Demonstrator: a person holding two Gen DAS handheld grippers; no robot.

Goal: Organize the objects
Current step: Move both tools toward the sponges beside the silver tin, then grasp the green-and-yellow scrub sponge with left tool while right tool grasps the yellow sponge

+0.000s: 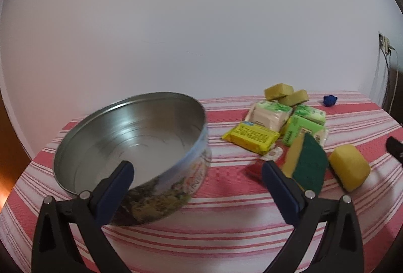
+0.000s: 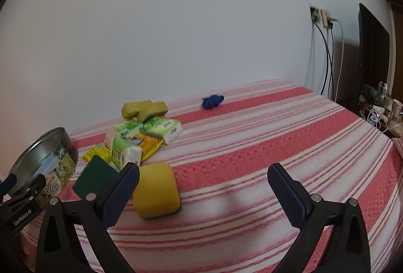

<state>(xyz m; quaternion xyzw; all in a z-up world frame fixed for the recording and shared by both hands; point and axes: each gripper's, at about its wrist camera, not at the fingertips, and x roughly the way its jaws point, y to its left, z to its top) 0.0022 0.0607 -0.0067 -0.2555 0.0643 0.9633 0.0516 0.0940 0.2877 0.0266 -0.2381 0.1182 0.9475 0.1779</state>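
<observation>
My left gripper [image 1: 197, 167] and right gripper [image 2: 202, 169] gape wide; shiny round tin [image 1: 131, 147] tilts beside spongy yellow block [image 2: 156, 193] on woven striped cloth [image 2: 252, 147].

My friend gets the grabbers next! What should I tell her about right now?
Left gripper: open, holding nothing, by the empty cookie tin.
Right gripper: open, holding nothing, near the yellow sponge.
The tin looks tilted, with nothing inside it.
On the striped cloth beside the tin: a green-and-yellow scrub sponge, tissue packs, a yellow packet and two more sponges at the back.
A blue rope bundle lies apart.
Done: nothing sorted yet.
Left: probably put everything into the tin.
</observation>
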